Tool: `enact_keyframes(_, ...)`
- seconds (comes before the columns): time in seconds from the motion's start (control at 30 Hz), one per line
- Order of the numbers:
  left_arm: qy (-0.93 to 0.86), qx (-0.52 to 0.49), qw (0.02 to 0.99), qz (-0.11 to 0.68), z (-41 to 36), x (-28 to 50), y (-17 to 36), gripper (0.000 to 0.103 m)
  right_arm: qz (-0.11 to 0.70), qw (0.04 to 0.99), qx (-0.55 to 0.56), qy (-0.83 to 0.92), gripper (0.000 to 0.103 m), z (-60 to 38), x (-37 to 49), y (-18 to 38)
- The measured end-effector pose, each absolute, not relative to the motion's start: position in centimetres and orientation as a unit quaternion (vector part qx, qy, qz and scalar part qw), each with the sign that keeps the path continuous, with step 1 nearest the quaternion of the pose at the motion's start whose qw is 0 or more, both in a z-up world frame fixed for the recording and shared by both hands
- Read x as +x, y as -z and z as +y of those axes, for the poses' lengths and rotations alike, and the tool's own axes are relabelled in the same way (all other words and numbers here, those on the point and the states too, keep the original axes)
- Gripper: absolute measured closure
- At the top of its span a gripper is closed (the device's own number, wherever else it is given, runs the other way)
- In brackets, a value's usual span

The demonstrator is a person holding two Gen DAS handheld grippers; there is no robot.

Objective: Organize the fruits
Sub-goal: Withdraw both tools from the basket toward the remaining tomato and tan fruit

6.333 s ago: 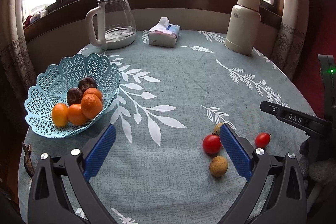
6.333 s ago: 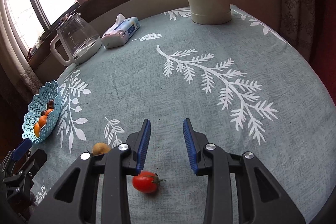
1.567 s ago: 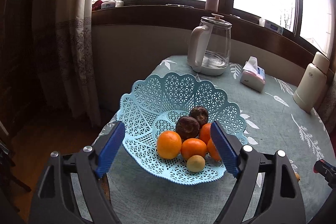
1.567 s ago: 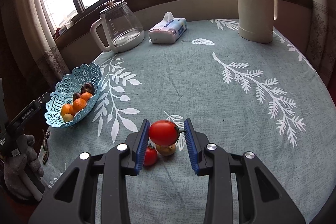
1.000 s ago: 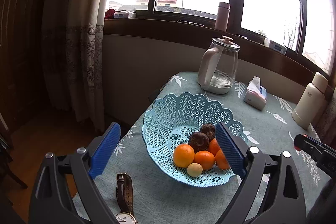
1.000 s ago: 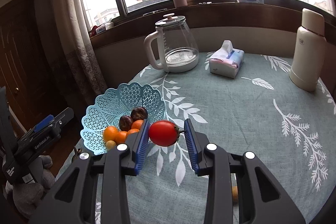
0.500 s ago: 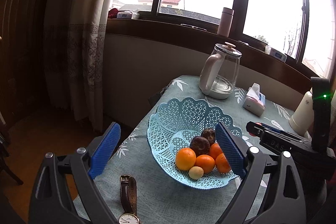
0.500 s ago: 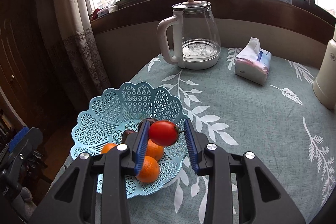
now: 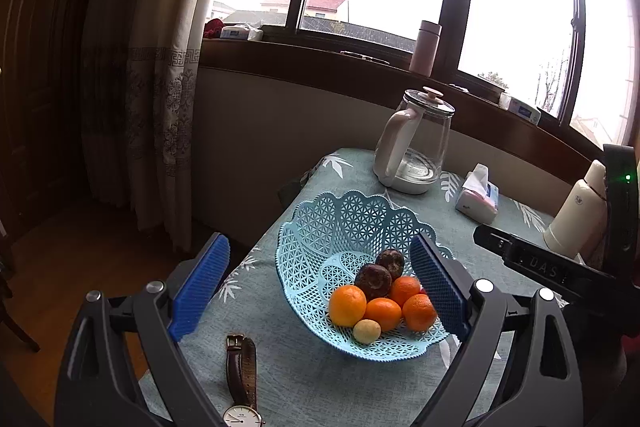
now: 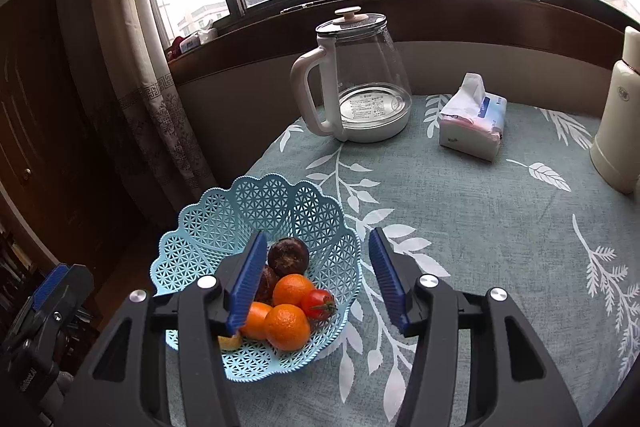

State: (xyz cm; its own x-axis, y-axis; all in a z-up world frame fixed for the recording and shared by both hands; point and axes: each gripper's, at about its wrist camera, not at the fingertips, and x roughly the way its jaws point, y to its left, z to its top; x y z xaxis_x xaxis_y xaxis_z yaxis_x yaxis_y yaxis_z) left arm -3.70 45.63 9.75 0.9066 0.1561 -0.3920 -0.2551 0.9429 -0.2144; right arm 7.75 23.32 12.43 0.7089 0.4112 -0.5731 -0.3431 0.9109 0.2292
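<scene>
A light blue basket [image 10: 312, 215] with lacy holes is holding orange oranges [image 10: 287, 327] and a red tomato [image 10: 318, 303].

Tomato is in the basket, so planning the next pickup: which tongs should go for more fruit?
Right tongs, likely: open, empty, facing the tabletop. Left tongs, also open, face the basket at the table's edge.

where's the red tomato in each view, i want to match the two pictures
Left wrist view: only a red sliver of the tomato shows, low right of centre, behind the blue pad of the left gripper.
Right wrist view: the tomato lies in plain sight, low and centre, between the right gripper's open fingers.
Shared landmark: the blue basket holding it.
</scene>
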Motion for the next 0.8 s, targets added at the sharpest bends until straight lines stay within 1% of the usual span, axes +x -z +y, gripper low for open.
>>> enact_keyframes(0.07,-0.105,-0.132,0.968,0.185,45.5,-3.9,-9.9,0.01,0.313,0.927,0.058,-0.201,0.044,22.8,7.0,-12.9)
enact_keyframes(0.13,-0.104,-0.132,0.969,0.182,45.5,-4.1,-10.1,0.01,0.302,0.931,0.066,-0.196,0.036,22.1,6.3,-13.4)
enact_keyframes(0.23,-0.102,-0.135,0.97,0.177,45.3,-4.4,-10.3,0.006,0.285,0.937,0.081,-0.187,0.03,20.9,5.3,-14.2)
enact_keyframes(0.33,-0.096,-0.136,0.97,0.174,45.1,-4.5,-10.5,0.006,0.275,0.94,0.093,-0.181,0.028,19.8,4.5,-14.8)
enact_keyframes(0.4,-0.093,-0.136,0.971,0.173,45.0,-4.7,-10.7,0.005,0.269,0.941,0.102,-0.176,0.024,19.0,4.1,-15.1)
enact_keyframes(0.8,-0.067,-0.129,0.976,0.164,43.4,-5.3,-11.3,0.005,0.244,0.954,0.128,-0.121,0.024,12.5,2.1,-16.3)
